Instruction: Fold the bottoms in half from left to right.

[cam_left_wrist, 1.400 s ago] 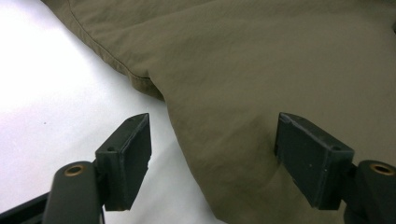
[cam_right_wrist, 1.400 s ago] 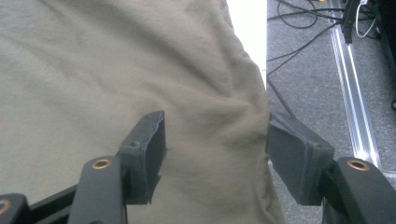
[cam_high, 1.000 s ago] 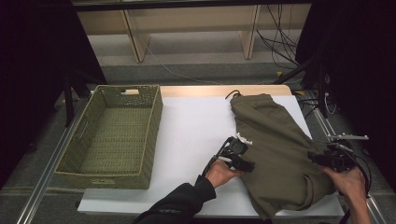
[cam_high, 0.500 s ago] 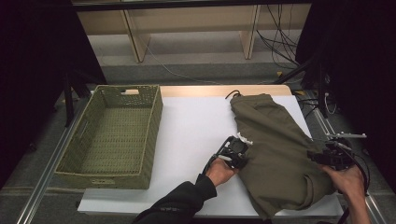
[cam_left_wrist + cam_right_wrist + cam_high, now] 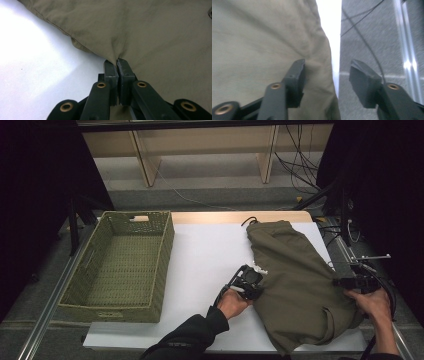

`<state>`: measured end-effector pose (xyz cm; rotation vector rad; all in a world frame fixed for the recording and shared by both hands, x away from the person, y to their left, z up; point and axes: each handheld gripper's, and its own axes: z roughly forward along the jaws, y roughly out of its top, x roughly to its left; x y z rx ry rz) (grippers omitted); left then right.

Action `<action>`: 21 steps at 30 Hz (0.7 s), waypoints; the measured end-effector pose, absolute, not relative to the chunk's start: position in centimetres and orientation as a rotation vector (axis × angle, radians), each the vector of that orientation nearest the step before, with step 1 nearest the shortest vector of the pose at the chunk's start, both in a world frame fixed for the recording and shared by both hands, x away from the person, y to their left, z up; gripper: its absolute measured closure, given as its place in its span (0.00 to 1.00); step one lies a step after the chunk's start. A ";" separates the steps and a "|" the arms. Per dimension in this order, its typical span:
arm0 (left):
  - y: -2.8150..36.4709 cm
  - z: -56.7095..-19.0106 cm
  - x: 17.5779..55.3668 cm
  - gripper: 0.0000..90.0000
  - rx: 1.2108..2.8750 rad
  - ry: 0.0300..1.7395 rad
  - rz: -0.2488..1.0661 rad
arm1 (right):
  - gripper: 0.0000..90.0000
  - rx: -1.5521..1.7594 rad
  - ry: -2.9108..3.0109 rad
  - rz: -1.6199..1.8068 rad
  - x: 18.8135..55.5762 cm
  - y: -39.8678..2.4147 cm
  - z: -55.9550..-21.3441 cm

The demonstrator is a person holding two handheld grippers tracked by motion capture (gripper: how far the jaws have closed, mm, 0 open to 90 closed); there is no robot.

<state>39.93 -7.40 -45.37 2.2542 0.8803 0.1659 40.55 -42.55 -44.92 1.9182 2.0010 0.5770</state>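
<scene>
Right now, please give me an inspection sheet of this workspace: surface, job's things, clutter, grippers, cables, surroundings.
Surface: white table top, with a bare wooden strip along its far edge.
Job's things: olive garment lies flat on the table's right part; woven basket stands at the left with nothing in it.
Clutter: nothing seen.
Grippers: left gripper is shut on the garment's left edge, cloth pinched between the pads. Right gripper has just been closing; its jaws straddle the garment's right edge, not yet pressing.
Cables: black cables on the floor beyond the table.
Surroundings: wooden shelf legs behind, dark curtains at the sides.
</scene>
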 end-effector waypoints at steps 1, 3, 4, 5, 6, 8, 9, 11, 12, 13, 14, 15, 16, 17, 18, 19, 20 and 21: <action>-7.3 -45.3 39.9 0.97 2.255 0.878 0.165 | 0.66 1.929 2.028 0.571 40.7 -42.5 -45.2; -7.0 -45.3 39.9 0.97 2.246 0.880 0.165 | 0.77 1.941 2.078 0.561 40.9 -42.1 -45.7; -6.9 -45.2 39.9 0.97 2.245 0.881 0.165 | 0.84 1.931 2.083 0.531 40.9 -41.8 -45.6; -6.7 -45.2 39.8 0.97 2.247 0.879 0.167 | 0.90 1.935 2.090 0.528 40.9 -41.7 -45.6; -6.5 -45.1 39.8 0.97 2.246 0.876 0.167 | 0.95 1.945 2.100 0.546 40.9 -41.6 -45.5; -6.1 -45.0 39.7 0.97 2.242 0.877 0.166 | 0.98 1.941 2.124 0.542 40.7 -41.3 -45.4; -5.8 -44.9 39.6 0.97 2.238 0.877 0.166 | 0.99 1.956 2.127 0.550 40.6 -41.0 -45.3; -5.0 -44.8 39.6 0.97 2.231 0.884 0.163 | 0.99 1.938 2.163 0.549 40.3 -40.6 -45.2; -4.5 -44.7 39.6 0.97 2.231 0.886 0.163 | 0.99 1.943 2.171 0.567 40.2 -40.3 -45.2; -4.0 -44.6 39.6 0.97 2.238 0.883 0.164 | 0.99 1.945 2.180 0.568 40.0 -39.9 -45.2; -3.6 -44.6 39.6 0.97 2.232 0.889 0.161 | 0.99 1.942 2.188 0.579 39.9 -39.5 -45.2; -3.1 -44.6 39.6 0.97 2.234 0.891 0.160 | 0.99 1.938 2.199 0.581 39.7 -39.1 -45.2; -2.7 -44.6 39.6 0.97 2.230 0.897 0.160 | 0.99 1.938 2.205 0.586 39.5 -38.7 -45.2; -2.2 -44.5 39.6 0.97 2.232 0.897 0.157 | 0.99 1.939 2.207 0.588 39.4 -38.2 -45.2; -1.7 -44.5 39.6 0.97 2.230 0.900 0.153 | 0.99 1.937 2.212 0.591 39.2 -37.7 -45.3; -1.2 -44.6 39.6 0.97 2.231 0.902 0.150 | 0.99 1.933 2.226 0.583 39.0 -37.2 -45.3; -0.7 -44.6 39.6 0.97 2.232 0.908 0.147 | 0.99 1.926 2.229 0.599 38.8 -36.6 -45.4; -0.2 -44.6 39.6 0.97 2.230 0.915 0.147 | 0.99 1.919 2.236 0.604 38.6 -36.1 -45.4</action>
